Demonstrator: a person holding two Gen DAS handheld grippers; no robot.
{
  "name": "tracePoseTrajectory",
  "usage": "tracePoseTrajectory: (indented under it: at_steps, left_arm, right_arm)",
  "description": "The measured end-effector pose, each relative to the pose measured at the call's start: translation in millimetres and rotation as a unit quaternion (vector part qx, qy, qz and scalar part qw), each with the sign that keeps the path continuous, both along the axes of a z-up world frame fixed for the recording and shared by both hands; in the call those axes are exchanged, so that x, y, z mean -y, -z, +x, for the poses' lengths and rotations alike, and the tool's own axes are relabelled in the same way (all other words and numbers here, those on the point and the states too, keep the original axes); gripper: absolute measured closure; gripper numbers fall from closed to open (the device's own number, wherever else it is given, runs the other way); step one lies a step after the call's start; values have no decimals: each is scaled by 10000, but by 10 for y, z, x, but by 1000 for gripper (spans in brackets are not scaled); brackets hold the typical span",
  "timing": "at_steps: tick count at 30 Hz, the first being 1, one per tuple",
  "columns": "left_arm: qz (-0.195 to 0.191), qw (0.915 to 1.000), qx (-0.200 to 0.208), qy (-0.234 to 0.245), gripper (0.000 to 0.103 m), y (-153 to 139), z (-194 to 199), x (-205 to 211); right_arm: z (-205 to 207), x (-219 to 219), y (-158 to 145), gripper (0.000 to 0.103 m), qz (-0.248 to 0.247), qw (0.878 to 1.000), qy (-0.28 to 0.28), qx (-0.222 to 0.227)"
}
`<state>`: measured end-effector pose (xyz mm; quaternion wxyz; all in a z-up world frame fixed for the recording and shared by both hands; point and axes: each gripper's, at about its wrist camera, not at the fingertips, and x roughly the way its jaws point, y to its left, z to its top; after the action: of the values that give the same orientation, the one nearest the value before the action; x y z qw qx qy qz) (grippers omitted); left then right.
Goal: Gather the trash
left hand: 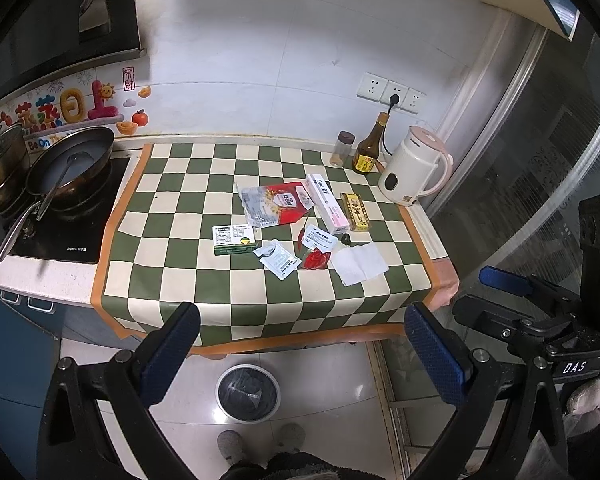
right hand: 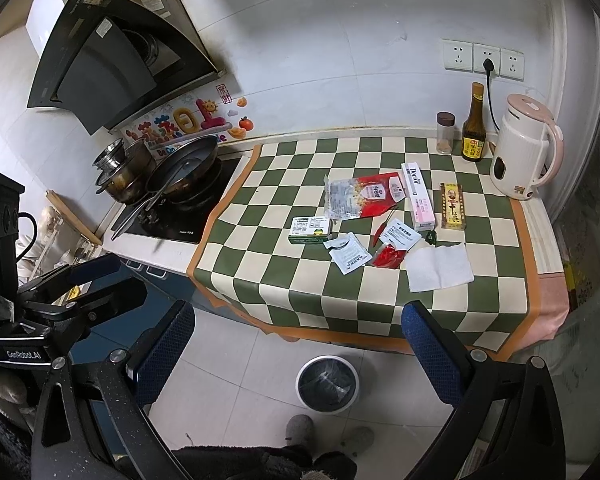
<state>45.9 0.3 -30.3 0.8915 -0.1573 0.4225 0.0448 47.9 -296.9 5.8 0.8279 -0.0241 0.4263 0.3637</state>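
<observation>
Trash lies on the green-and-cream checked cloth [left hand: 188, 216] [right hand: 284, 280]: a red-and-clear snack bag [left hand: 276, 204] [right hand: 360, 196], a green-white box [left hand: 234, 239] [right hand: 310, 230], a torn white sachet [left hand: 278, 258] [right hand: 350, 258], a red wrapper [left hand: 314, 258] [right hand: 388, 258], a white tissue [left hand: 358, 264] [right hand: 438, 266], a pink-white carton [left hand: 327, 202] [right hand: 418, 196] and a yellow box [left hand: 355, 212] [right hand: 452, 205]. A white bin [left hand: 247, 392] [right hand: 327, 383] with a dark liner stands on the floor below. My left gripper [left hand: 300, 344] and right gripper [right hand: 298, 344] are open, empty, held before the counter's front edge.
A kettle [left hand: 414, 168] [right hand: 524, 148], a sauce bottle [left hand: 370, 148] [right hand: 474, 128] and a spice jar [left hand: 344, 148] [right hand: 445, 132] stand at the back right. Pans [left hand: 72, 164] [right hand: 184, 168] sit on the cooktop at left. The person's slippers [left hand: 260, 440] are by the bin.
</observation>
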Motion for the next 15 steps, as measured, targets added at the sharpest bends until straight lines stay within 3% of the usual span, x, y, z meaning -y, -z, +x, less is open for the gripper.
tracePoseTrajectory:
  at_steps: [15]
  left_arm:
    - [6, 10000, -2, 7, 0, 6, -36, 21]
  right_arm:
    - [-22, -41, 11, 0, -8, 10000, -11, 1]
